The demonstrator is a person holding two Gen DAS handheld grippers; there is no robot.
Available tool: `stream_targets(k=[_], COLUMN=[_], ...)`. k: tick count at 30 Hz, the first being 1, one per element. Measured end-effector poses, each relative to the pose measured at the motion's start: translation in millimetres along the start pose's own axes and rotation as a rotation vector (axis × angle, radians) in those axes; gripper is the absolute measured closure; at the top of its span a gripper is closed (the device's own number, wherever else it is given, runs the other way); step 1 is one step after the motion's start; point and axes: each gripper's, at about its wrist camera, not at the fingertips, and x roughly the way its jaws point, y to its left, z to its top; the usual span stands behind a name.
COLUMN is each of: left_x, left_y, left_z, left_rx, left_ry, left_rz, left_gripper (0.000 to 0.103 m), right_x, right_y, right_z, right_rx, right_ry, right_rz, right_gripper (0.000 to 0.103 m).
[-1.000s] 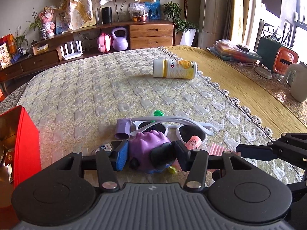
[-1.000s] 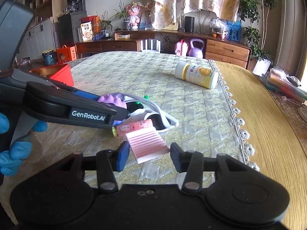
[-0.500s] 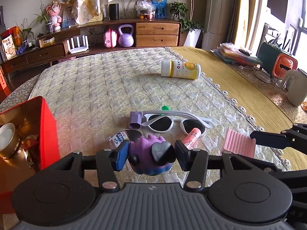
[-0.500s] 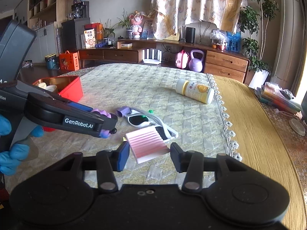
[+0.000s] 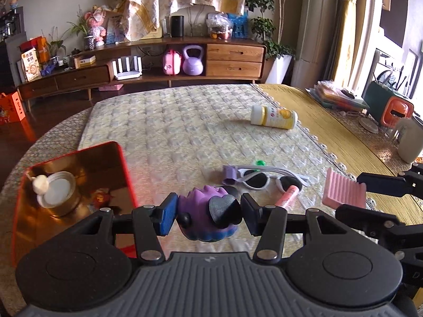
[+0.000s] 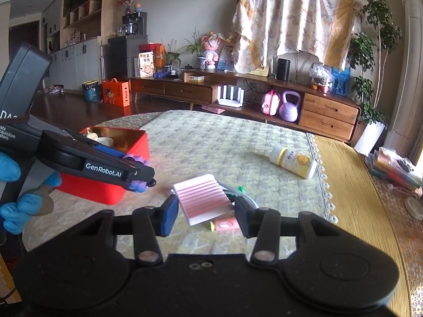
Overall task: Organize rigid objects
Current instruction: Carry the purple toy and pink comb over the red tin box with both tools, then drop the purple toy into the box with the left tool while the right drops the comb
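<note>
Much bare quilted cloth [image 5: 185,132] beyond red box [image 5: 127,174] rim

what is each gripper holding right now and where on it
The left gripper has its jaws clamped on the two sides of the purple toy. The right gripper holds the pink ribbed block across its near end.

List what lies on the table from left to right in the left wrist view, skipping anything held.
red box → purple cap → white sunglasses → pink tube, with the yellow-labelled bottle lying farther back, near the cloth's lace edge.
</note>
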Motion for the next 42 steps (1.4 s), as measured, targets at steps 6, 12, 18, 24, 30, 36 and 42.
stream_targets(k=[6,12,18,24,30,36,42], left_x=[-17,-31,-37,-32,-17,-2,14], left_y=[38,75,108,136,157,172,175], left_z=[4,6,2,-6,-17,-23,-27], left_rx=[-0.048,-0.078,-0.09,-0.113,-0.126,-0.138,-0.116], left_ry=[-0.01,-0.024,-0.023,0.013,0.057,0.085,0.109], left_rz=[0.04,0.087,0.128,0.145,0.179,0.193,0.201], left_gripper=[0.051,0.051,0.051,0.051,0.051,0.051,0.052], right_x=[5,15,31,58,94,137,176], right_y=[22,46,72,95,118,134,148], right_z=[18,36,55,72,80,85,90], right_rx=[-0.033,-0.061,-0.086,-0.107,-0.161,-0.186,-0.217], right_ry=[-0.009,-0.021,-0.024,-0.006,0.021,0.074,0.123], right_rz=[0.034,0.077,0.127,0.176,0.194,0.204,0.196], right_gripper=[0.057,0.057,0.057,0.057,0.057,0.057,0.057])
